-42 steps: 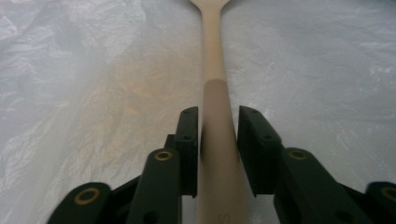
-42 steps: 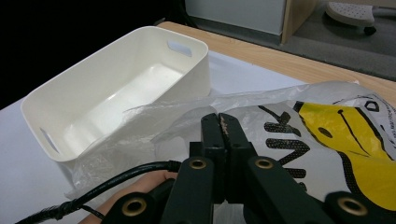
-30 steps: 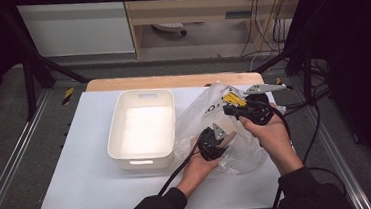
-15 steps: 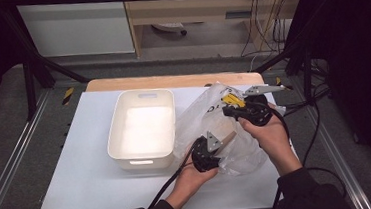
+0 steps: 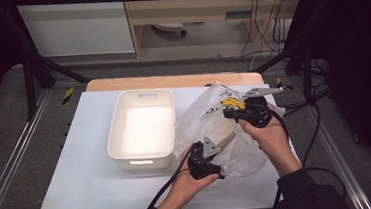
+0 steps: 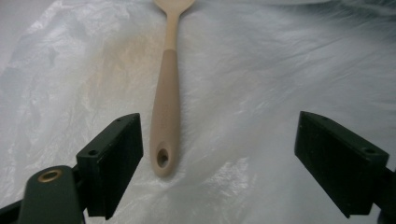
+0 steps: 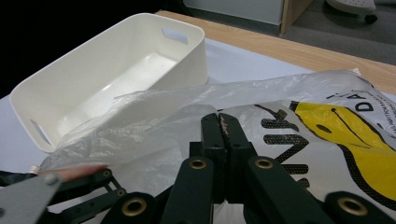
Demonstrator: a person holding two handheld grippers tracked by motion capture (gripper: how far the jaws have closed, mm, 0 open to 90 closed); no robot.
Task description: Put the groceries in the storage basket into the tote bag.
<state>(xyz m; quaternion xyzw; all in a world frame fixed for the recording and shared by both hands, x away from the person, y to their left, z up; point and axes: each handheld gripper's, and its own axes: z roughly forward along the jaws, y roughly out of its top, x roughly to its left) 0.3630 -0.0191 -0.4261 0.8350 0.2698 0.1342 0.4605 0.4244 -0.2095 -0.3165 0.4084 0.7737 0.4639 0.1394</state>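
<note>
L gripper (image 6: 219,158) jaws just opened wide, nothing pinched, spoon handle (image 6: 166,112) lain on the plastic bag (image 6: 280,70) just inside the L jaw, long axis run straight away, bowl cut off at far edge; R gripper (image 7: 224,122) pressed shut on bag film, farther off, near the white bin (image 7: 112,70).

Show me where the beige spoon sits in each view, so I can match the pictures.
High view: the beige spoon lies slanted on the plastic bag, just right of the left gripper.
Left gripper view: the spoon's handle runs up the picture between the open jaws, nearer the left one.
Right gripper view: I cannot make it out.
Shared landmark: the plastic bag.
</note>
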